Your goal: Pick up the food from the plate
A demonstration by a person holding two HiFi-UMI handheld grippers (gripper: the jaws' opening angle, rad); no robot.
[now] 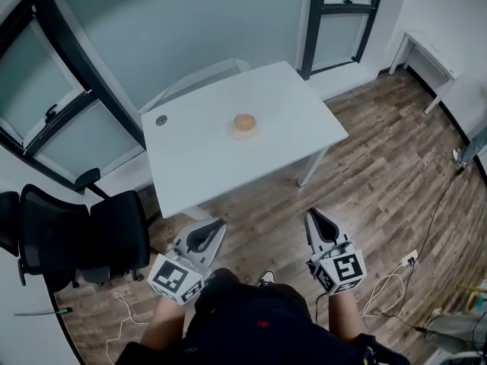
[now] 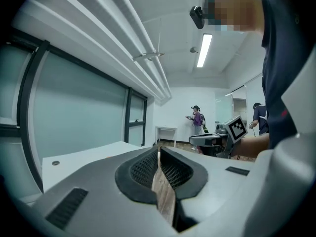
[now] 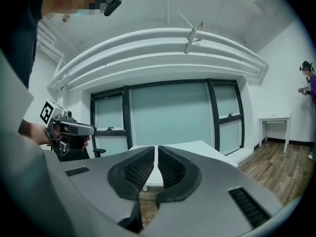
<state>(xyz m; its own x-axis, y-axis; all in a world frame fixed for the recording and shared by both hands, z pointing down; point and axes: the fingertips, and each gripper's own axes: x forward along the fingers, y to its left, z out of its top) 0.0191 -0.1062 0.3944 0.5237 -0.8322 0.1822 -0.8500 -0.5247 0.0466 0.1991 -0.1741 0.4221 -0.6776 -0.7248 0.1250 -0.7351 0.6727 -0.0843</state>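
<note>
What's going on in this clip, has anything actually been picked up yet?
Not yet. A person stands a little back from the white table, holding the left gripper and the right gripper low in front of the body. Both have their jaws together with nothing between them. The food, a round orange-brown piece, sits untouched on its small plate near the middle of the table, well ahead of both grippers.

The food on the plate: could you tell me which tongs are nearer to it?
Left, narrowly. The left tongs hover over the floor left of the food; the right tongs sit farther right. Both are short of the table.
</note>
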